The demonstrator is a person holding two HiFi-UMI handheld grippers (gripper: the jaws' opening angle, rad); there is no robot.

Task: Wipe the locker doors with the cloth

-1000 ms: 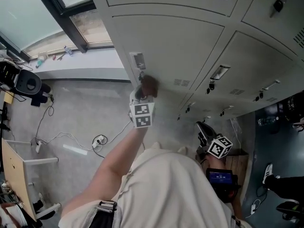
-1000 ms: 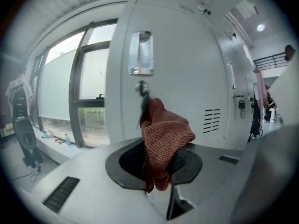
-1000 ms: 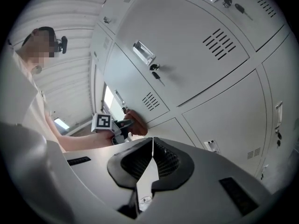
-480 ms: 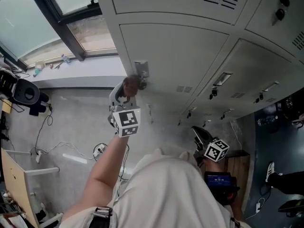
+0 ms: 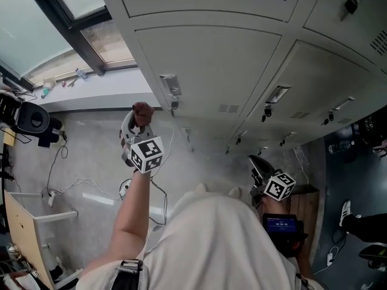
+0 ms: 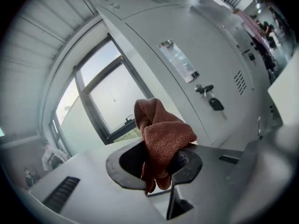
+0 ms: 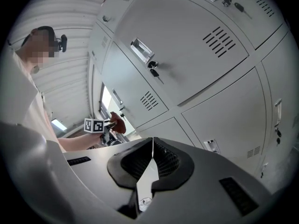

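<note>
A reddish-brown cloth [image 6: 161, 136] is pinched in my left gripper [image 6: 159, 164], which is shut on it. In the head view that gripper [image 5: 140, 121] holds the cloth [image 5: 143, 109] a little away from the grey locker door [image 5: 205, 65], left of its handle plate [image 5: 170, 84] and key [image 5: 174, 105]. The left gripper view shows the same door [image 6: 187, 36] with its label holder [image 6: 178, 61] and dangling key [image 6: 212, 101]. My right gripper [image 7: 152, 148] is shut and empty, held low at the right [image 5: 266, 177], facing other locker doors [image 7: 182, 45]. From there the cloth [image 7: 117, 123] shows far off.
A window with a dark frame [image 5: 72, 41] and its sill [image 5: 91, 92] lie left of the lockers. Cables and a power strip [image 5: 126, 187] trail over the grey floor. A black device [image 5: 33, 113] stands at far left. More locker doors [image 5: 326, 83] run off to the right.
My left gripper with the cloth has moved left and down, coming off the door by the handle plate. The right gripper has hardly moved.
</note>
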